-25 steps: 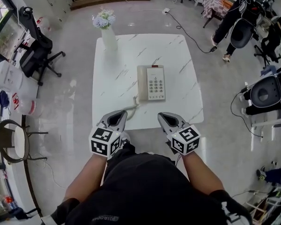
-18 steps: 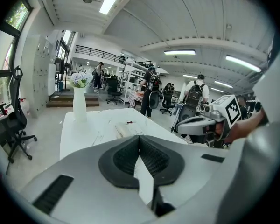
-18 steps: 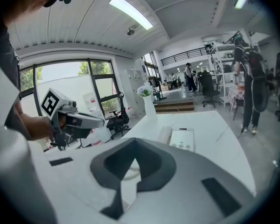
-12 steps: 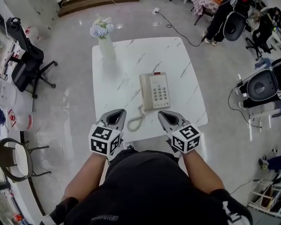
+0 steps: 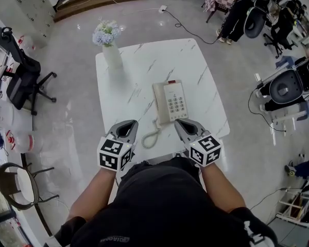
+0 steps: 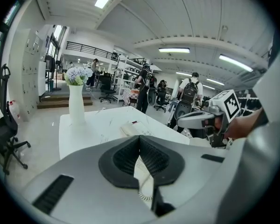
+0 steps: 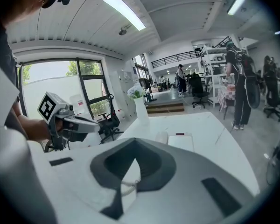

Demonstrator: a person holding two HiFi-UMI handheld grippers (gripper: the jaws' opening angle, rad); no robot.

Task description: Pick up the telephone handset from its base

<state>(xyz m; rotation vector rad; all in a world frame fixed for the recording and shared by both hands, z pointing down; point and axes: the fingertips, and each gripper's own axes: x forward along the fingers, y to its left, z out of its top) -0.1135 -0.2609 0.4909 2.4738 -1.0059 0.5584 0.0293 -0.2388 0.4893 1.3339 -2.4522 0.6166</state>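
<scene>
The cream telephone handset (image 5: 158,104) lies in its cradle on the left side of the cream push-button base (image 5: 176,102), at frame centre on the white marble-patterned square surface (image 5: 144,66). The left gripper (image 5: 130,123) and the right gripper (image 5: 181,122) hover at the surface's lower edge — fingers closed, holding nothing — either side of the coiled cord (image 5: 150,136).

1. Looks along the right gripper (image 7: 135,146), closed tip to tip with nothing gripped.
2. Shows a coiled cord (image 7: 126,185) through the gap beneath the pads.
3. Shows the telephone (image 7: 183,142) farther out on the white table (image 7: 224,132), with the handset (image 7: 162,137) lying along its left side.
4. Includes a vase (image 7: 141,112) at the far edge and the left gripper (image 7: 97,124) at left.
</scene>
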